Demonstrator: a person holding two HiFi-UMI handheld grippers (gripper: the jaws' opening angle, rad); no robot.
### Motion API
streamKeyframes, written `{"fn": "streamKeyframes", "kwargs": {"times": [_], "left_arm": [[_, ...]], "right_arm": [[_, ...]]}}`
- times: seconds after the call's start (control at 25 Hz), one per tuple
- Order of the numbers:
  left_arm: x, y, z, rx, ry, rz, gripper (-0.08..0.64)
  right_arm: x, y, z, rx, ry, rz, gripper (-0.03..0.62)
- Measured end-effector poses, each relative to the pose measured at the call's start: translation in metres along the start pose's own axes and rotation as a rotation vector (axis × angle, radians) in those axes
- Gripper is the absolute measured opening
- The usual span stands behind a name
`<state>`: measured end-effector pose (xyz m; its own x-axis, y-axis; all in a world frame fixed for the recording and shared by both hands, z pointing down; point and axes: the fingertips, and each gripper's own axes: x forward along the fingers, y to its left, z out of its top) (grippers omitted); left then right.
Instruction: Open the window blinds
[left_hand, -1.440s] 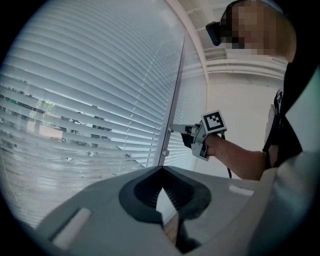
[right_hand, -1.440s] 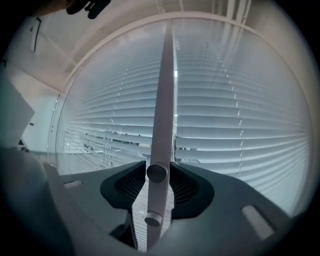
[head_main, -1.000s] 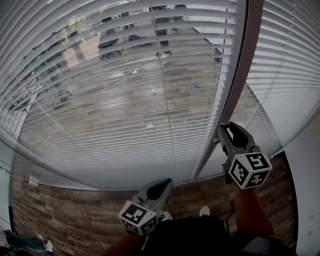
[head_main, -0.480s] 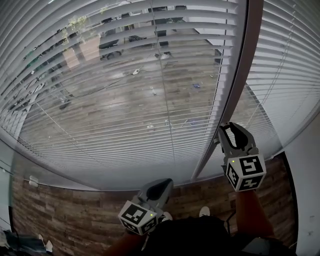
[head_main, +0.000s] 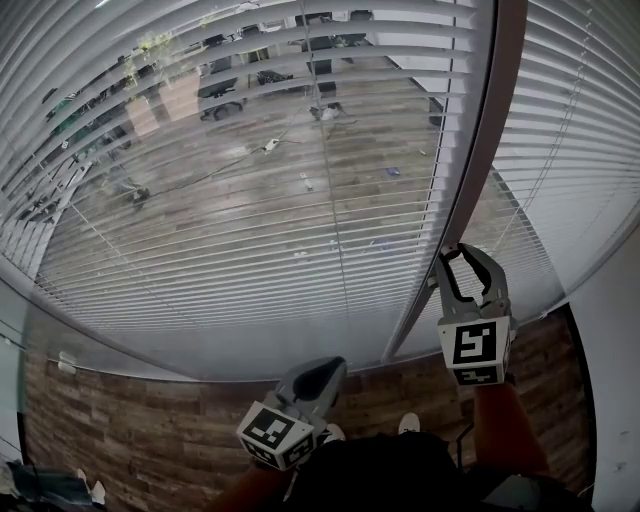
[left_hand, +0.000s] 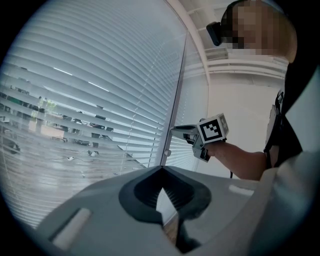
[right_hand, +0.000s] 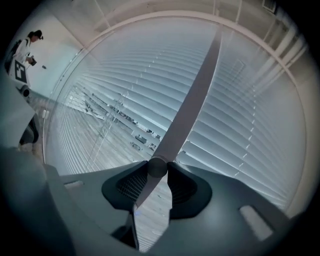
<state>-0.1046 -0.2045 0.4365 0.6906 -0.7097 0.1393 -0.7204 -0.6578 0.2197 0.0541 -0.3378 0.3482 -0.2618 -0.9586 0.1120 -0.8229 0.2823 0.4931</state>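
Wooden flooring (head_main: 130, 420) runs up to a tall window hung with white blinds (head_main: 250, 200), split by a dark window post (head_main: 480, 150). From the head view, the right gripper (head_main: 462, 262) sits at the foot of that post. Its marker cube now faces the camera square-on, where a second ago it showed a corner, so the wrist has rolled. Over the same second the slats at the upper left have opened darker gaps and show more of the yard outside. I take this to mean the twist is tilting the blinds open, with more turning probably needed. The left gripper (head_main: 318, 372) hangs low near the person's body, well apart from the blinds. In the left gripper view, the left gripper (left_hand: 161, 172) has its tips together with nothing between them, and the right gripper (left_hand: 175, 131) reaches level toward the slats (left_hand: 90, 100). In the right gripper view, the right gripper (right_hand: 157, 170) is clamped on a round tilt wand (right_hand: 157, 167), with both pads pressing its sides. A long bar rises from there across the slats (right_hand: 240, 115); whether it is the wand's shaft or the post, I cannot tell.
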Motion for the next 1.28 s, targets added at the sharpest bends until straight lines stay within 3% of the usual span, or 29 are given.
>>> {"fn": "streamKeyframes", "kwargs": {"times": [0.24,0.36,0.52,0.8,0.88,1.0,1.28], "left_arm": [[-0.006,-0.003,0.003,-0.002,-0.003,0.008,0.000],[-0.009,-0.003,0.001,-0.001,-0.003,0.003,0.002],[-0.007,-0.003,0.000,-0.003,-0.001,-0.006,0.002],[-0.005,-0.002,-0.001,-0.002,0.000,0.000,0.002],[-0.005,-0.003,0.000,-0.001,0.003,-0.002,0.001],[-0.005,-0.003,0.000,0.000,0.004,0.000,0.000],[-0.005,-0.003,-0.001,-0.004,-0.007,-0.010,0.002]], "right_arm": [[-0.006,0.006,-0.001,-0.202,0.035,-0.061,0.152],[-0.008,0.007,-0.001,-0.207,0.041,-0.078,0.155],[-0.011,0.005,0.005,-0.009,-0.015,-0.017,0.181],[-0.011,-0.007,0.001,0.566,-0.077,0.159,0.178],[-0.009,-0.007,-0.001,0.686,-0.080,0.201,0.176],[-0.006,-0.006,-0.001,0.740,-0.083,0.221,0.170],[-0.005,-0.006,0.001,0.723,-0.085,0.204,0.160]]}}
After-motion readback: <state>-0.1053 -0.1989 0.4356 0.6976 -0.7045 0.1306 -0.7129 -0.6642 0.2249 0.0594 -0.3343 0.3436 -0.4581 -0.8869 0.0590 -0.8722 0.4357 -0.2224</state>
